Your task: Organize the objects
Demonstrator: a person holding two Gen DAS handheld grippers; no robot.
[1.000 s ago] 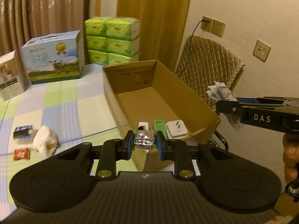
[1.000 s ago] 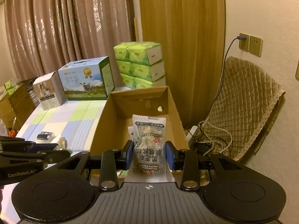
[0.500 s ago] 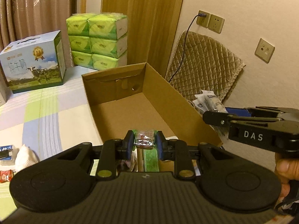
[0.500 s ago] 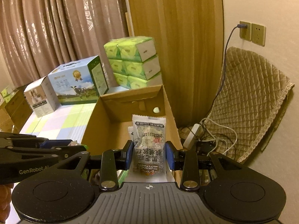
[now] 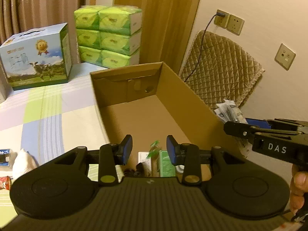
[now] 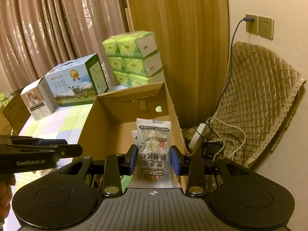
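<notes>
An open cardboard box (image 5: 192, 96) stands on the checked bed cover; it also shows in the right wrist view (image 6: 171, 104). My left gripper (image 5: 149, 149) is open and empty above the box's near end. Below it a small green-wrapped candy (image 5: 154, 148) lies in the box beside a green packet (image 5: 166, 163) and a white card (image 5: 143, 157). My right gripper (image 6: 153, 158) is shut on a clear snack packet (image 6: 153, 150) with printed text, held above the box's near right edge. The right gripper (image 5: 269, 136) also shows at the right of the left wrist view.
A blue milk carton box (image 5: 36, 59) and stacked green tissue packs (image 5: 107, 36) stand behind the cardboard box. A crumpled tissue (image 5: 23, 159) and small wrapped snacks (image 5: 3, 179) lie on the bed at left. A quilted chair (image 6: 259, 100) and cables (image 6: 221, 140) are to the right.
My left gripper has opened and let go of the small wrapped candy, which now lies in the box. The right gripper still holds its packet and has shifted slightly over the box.
</notes>
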